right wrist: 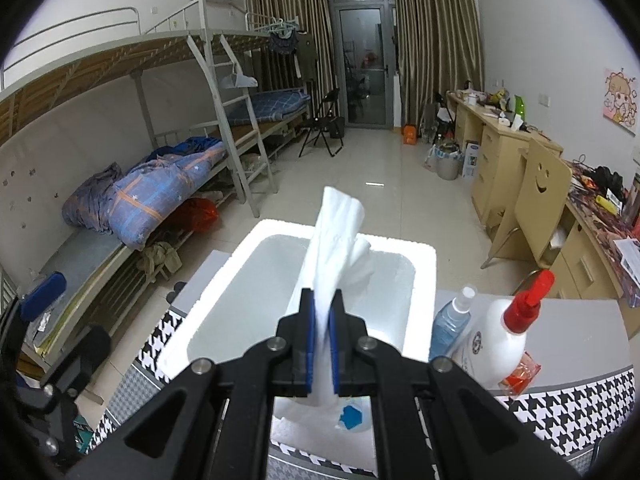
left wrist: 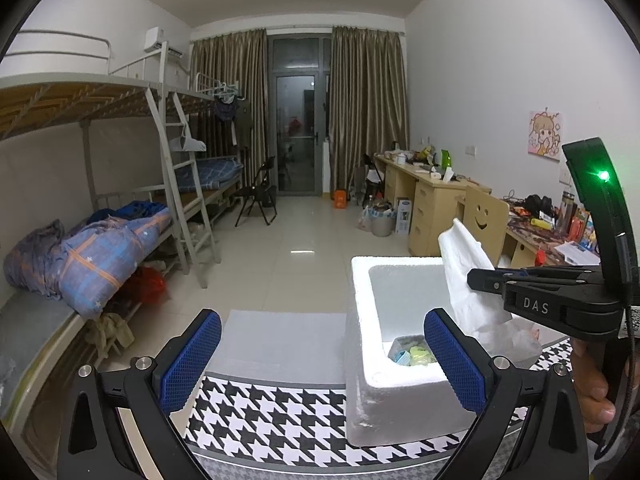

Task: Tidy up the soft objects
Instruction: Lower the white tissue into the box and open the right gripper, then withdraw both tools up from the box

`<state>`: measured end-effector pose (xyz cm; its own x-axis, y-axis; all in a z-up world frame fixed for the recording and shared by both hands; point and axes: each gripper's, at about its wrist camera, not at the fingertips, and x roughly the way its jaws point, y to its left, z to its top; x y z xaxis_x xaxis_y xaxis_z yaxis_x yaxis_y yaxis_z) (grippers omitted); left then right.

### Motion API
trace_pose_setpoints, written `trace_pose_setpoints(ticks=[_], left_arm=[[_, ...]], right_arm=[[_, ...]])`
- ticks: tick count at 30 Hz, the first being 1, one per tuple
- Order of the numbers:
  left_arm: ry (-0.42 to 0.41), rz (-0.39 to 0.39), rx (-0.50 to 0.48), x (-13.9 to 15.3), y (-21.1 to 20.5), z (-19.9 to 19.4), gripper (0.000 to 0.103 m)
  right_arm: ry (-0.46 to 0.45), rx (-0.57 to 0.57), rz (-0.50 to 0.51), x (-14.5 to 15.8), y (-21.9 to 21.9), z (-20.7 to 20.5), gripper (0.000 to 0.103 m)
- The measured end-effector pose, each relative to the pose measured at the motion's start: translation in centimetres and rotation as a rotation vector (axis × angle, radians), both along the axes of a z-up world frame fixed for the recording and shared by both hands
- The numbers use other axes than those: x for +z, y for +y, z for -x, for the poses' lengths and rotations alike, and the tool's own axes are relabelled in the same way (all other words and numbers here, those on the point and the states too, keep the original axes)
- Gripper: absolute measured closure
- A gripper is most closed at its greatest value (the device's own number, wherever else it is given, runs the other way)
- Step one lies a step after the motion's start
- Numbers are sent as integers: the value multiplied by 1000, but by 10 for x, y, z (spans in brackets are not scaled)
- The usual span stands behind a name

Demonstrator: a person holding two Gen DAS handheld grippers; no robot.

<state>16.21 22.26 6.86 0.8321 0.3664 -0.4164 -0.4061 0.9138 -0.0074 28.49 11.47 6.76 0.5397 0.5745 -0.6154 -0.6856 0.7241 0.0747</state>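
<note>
A white plastic bag, soft and crumpled, stands up above an open white foam box; the right tool has its blue pads pressed together on the bag's lower part. In the left wrist view the same bag hangs over the box's right side, pinched in the right tool. At the bottom of the foam box lie small packets, pale green, yellow and blue, too small to identify. The left tool is spread wide with nothing between its blue pads, near the front of the box. The box sits on a table covered with a black-and-white houndstooth cloth. Just right of the box stand a clear blue spray bottle and a white bottle with a red nozzle. Beyond are a tiled floor, bunk beds and wooden desks.
</note>
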Motion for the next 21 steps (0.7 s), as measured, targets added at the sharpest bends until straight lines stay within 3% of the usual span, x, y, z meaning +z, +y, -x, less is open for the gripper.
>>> trace_pose_setpoints(ticks=[3, 5, 21], left_arm=[[-1, 2, 6, 0, 3, 1, 1], [-2, 4, 6, 0, 4, 2, 1], [-14, 4, -3, 6, 0, 7, 1]], right_arm=[[21, 6, 1, -2, -1, -3, 67], [31, 0, -6, -2, -2, -4, 37], [-12, -10, -38, 16, -17, 10, 22]])
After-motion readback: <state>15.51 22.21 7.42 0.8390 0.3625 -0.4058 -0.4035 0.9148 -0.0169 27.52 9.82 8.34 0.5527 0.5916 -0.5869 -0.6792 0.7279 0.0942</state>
